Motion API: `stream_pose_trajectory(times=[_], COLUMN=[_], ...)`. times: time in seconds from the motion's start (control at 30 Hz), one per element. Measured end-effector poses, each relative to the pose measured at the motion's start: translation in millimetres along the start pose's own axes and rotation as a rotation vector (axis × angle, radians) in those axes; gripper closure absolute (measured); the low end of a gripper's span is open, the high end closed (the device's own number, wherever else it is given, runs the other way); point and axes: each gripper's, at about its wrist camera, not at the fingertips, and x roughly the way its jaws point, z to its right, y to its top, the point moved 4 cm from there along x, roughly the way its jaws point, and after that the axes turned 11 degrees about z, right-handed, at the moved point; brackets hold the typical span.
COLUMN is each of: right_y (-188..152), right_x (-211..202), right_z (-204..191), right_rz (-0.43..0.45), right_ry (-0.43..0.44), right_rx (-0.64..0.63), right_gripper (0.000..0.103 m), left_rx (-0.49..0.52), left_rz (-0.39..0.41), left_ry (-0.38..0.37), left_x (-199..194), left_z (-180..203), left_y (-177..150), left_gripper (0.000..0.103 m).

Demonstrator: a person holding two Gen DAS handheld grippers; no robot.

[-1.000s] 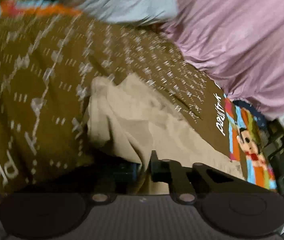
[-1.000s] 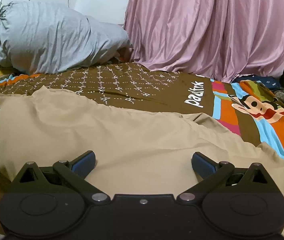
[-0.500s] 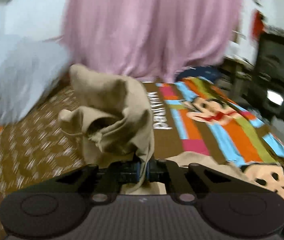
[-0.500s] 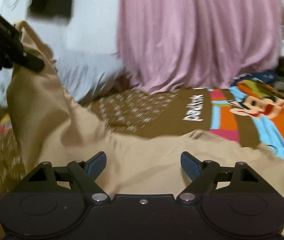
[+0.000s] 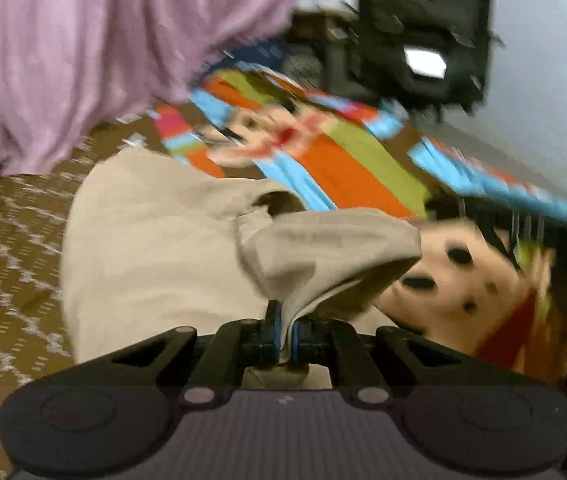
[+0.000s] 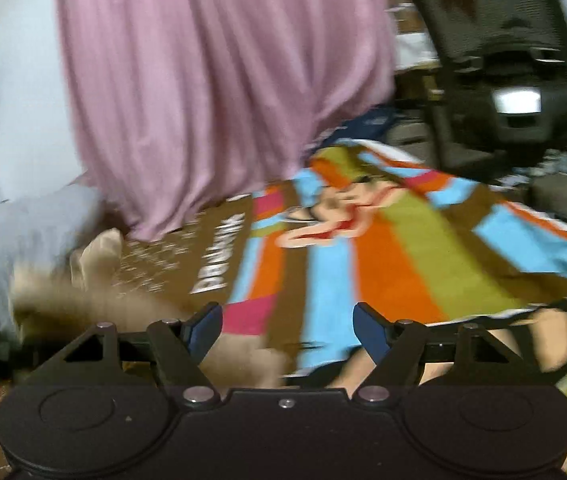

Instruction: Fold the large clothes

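Note:
A large beige garment [image 5: 155, 264] lies on the bed's brown and striped cartoon cover [image 5: 347, 168]. My left gripper [image 5: 286, 340] is shut on a fold of this garment, and the pinched cloth drapes forward and right over the rest. In the right wrist view the beige garment [image 6: 95, 292] shows blurred at the lower left, partly under the gripper body. My right gripper [image 6: 287, 324] hangs above the striped cover with its jaws closing; nothing is between its blue pads [image 6: 203, 326].
A pink curtain [image 6: 219, 92] hangs behind the bed. A black mesh office chair [image 6: 507, 68] stands at the right beyond the bed's edge. A pale grey pillow [image 6: 31, 240] lies at the far left. Both views are motion-blurred.
My left gripper swung right with the pinched beige cloth, carrying it over the garment toward the cartoon print. My right gripper also swung right off the garment, and its jaws narrowed.

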Motion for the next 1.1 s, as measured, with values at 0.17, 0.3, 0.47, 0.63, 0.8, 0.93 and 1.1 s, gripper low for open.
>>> stream_pose_trajectory(times=[0.17, 0.3, 0.47, 0.63, 0.8, 0.93, 1.1], right_y=[-6.3, -23.1, -38.4, -61.1, -69.4, -48.8, -54.4], right_x=[-1.0, -0.5, 9.7, 30.7, 38.1, 35.2, 48.2], right_z=[46.7, 56.1, 54.6, 50.5, 46.1, 57.5, 61.3], right_rz=[-0.083, -0.224, -0.347, -0.464, -0.462, -0.278, -0.314], right_ry=[0.036, 0.277, 0.54, 0.472, 0.437, 0.399, 0.296], right_rx=[0.212, 0.519, 0.867, 0.961, 1.014, 0.93, 0.838], right_gripper=[0.028, 0.023, 0.01, 0.01, 0.015, 0.016, 0.016], left_rx=[0.072, 0.033, 0.042, 0.167, 0.237, 0.274, 0.296], left_rz=[-0.065, -0.038, -0.021, -0.005, -0.031, -0.077, -0.123], left_ry=[-0.016, -0.01, -0.016, -0.021, -0.025, -0.04, -0.043], left_x=[18.2, 9.8, 2.5, -6.2, -6.3, 5.3, 24.6], left_z=[28.6, 18.5, 16.3, 36.0, 50.3, 61.5, 64.9], left_y=[-27.4, -24.3, -22.2, -32.9, -45.5, -60.8, -77.7], left_gripper=[0.099, 0.099, 0.099, 0.099, 0.099, 0.099, 0.093])
